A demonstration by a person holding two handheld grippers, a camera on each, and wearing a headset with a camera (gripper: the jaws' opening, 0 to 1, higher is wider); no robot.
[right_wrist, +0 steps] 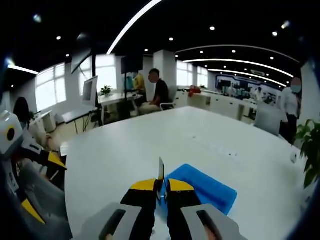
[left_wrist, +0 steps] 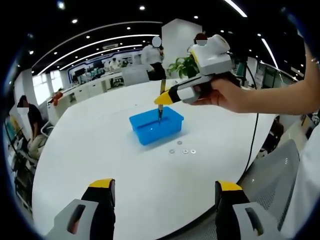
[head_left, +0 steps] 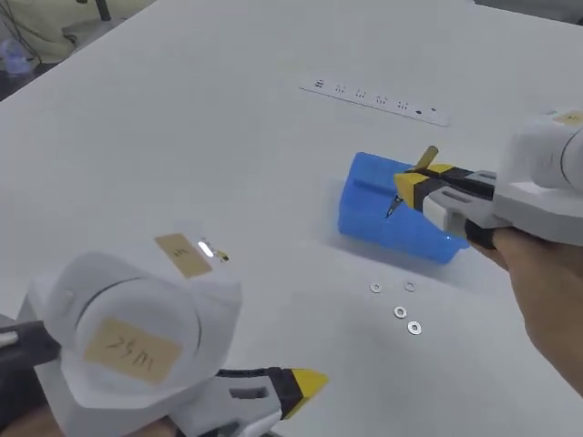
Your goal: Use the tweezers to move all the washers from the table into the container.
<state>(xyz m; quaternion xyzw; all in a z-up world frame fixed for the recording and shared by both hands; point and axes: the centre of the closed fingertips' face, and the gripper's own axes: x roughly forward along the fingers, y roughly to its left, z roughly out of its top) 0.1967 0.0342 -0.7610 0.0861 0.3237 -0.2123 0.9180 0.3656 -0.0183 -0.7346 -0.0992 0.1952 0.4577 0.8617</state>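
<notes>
Head view: right gripper clamps tweezers over container; washers at its 6 o'clock; left gripper jaws spread, empty.

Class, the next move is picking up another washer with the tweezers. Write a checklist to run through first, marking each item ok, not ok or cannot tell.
1. Tweezers gripped firmly: ok, the right gripper is shut on them.
2. Tweezer tips free of a washer: cannot tell, too small to see.
3. Container open side up on the table: ok.
4. All washers in the container: not ok, four lie on the table beside it.
5. Left gripper out of the way: ok, it is open and well away from the washers.
6. Space between container and washers free: ok.
</notes>
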